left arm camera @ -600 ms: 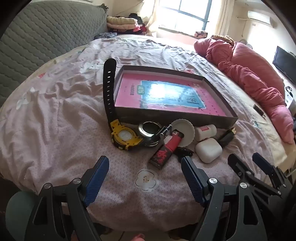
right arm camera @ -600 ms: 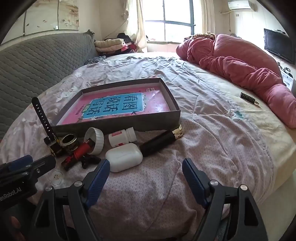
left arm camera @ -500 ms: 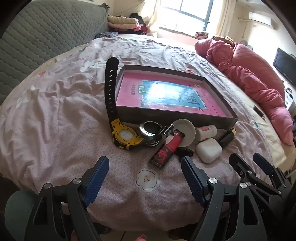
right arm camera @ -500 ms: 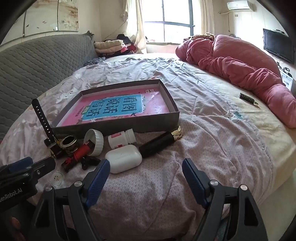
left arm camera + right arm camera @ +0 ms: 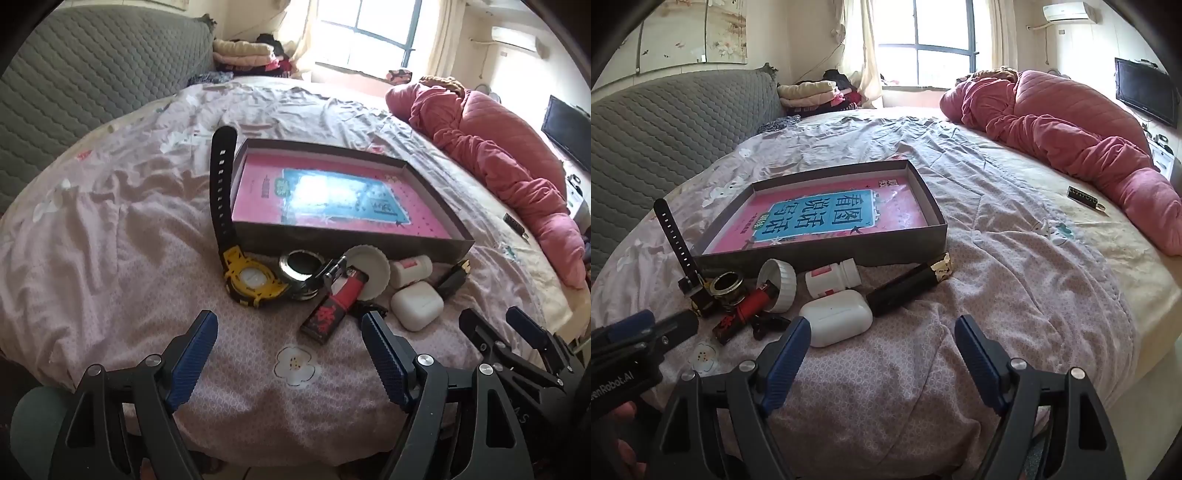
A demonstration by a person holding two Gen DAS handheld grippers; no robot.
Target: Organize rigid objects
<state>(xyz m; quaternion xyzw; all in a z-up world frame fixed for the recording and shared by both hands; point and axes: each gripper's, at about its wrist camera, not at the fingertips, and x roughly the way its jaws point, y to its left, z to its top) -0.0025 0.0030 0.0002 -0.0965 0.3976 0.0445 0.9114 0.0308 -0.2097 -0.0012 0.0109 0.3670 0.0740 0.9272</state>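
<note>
Little has shifted since the earlier frames: both views have crept slightly closer to the clutter, and nothing on the bed (image 5: 1015, 258) has been disturbed. Your left gripper (image 5: 288, 354) hovers with its jaws spread wide and empty above the flower print, just short of the red lighter (image 5: 334, 306). Your right gripper (image 5: 882, 354) is likewise wide open and holds nothing, its left finger just beside the white earbud case (image 5: 836, 317).

All the small items lie bunched against the near wall of the shallow box (image 5: 820, 254), which holds only a pink book (image 5: 827, 218). Pick from the outside of the pile first. The earbud case is the easiest start for your right side: it sits free at the front, so centre the jaws across its short width before closing. On the left, the yellow watch (image 5: 253, 278) leans its strap on the box wall; grip the watch body, not the strap. Leave the white lid (image 5: 373, 267), pill bottle (image 5: 833, 277) and black tube (image 5: 908, 284) until neighbours are cleared, since they probably roll.
</note>
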